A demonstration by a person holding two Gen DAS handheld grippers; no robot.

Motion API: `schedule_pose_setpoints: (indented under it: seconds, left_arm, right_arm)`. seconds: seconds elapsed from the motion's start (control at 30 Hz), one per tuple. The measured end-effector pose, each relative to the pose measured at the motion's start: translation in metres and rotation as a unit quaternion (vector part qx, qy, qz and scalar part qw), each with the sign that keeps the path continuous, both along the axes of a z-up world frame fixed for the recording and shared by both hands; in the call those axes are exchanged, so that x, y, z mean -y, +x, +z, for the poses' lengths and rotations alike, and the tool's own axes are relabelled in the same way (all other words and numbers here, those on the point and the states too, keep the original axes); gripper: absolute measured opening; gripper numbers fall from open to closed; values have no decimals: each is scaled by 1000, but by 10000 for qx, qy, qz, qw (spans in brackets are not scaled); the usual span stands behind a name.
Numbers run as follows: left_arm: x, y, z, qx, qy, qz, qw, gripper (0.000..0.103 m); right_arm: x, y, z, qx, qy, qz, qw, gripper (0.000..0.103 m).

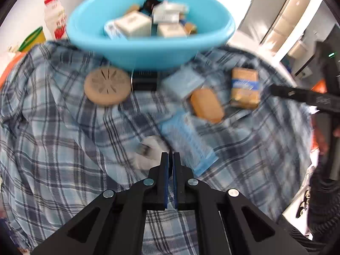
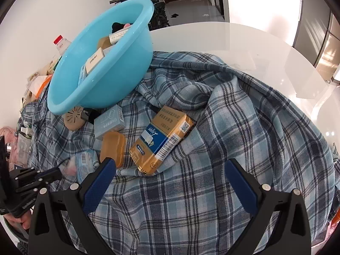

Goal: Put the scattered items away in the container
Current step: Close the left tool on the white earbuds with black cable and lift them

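Note:
A blue basin (image 1: pixel 148 48) (image 2: pixel 99 63) holding several small boxes stands on a plaid cloth (image 1: pixel 63 138) (image 2: pixel 212 127). In front of it lie a round tan disc (image 1: pixel 107 87) (image 2: pixel 73 116), a black box (image 1: pixel 144 80), a grey-blue box (image 1: pixel 182 80) (image 2: pixel 109 122), an orange soap case (image 1: pixel 207 105) (image 2: pixel 112 148), a gold-and-blue pack (image 1: pixel 245 87) (image 2: pixel 161 142) and a clear blue packet (image 1: pixel 187 140) (image 2: pixel 86 163). My left gripper (image 1: pixel 170 155) is shut and empty, next to the packet. My right gripper (image 2: pixel 170 165) is open, just short of the gold pack.
A white round table (image 2: pixel 244 40) carries the cloth. A red-capped bottle (image 2: pixel 61 44) (image 1: pixel 54 14) and loose clutter (image 2: pixel 36 85) sit left of the basin. The left gripper shows in the right wrist view (image 2: pixel 42 176); the right one in the left wrist view (image 1: pixel 297 93).

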State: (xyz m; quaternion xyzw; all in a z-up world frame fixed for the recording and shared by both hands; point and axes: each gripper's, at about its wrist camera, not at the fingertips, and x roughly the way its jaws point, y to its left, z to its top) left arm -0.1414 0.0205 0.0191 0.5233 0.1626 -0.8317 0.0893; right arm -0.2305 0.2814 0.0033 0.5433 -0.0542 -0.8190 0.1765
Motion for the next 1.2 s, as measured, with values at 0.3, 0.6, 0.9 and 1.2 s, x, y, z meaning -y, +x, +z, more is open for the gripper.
schedule_pose_setpoints:
  seconds: [0.3,0.6,0.9,1.2]
  left_arm:
    - [-2,2,7,-60,46,-38,10000,4]
    - [-22,-3,-9,74,-249,-327,9991,52]
    - [-23,-19,-43,256,-85,-393,9989,72]
    - [-12,-17,-49,155,246,-235,9993,21]
  right_arm:
    - [10,5,-1,40,-5,164,9999,102]
    - [5,11,2,-11,-47,132,9999,102]
    - [6,14,-4,52,47,191,9998,102]
    - [-3,10,-7,97,21,40,9999,102]
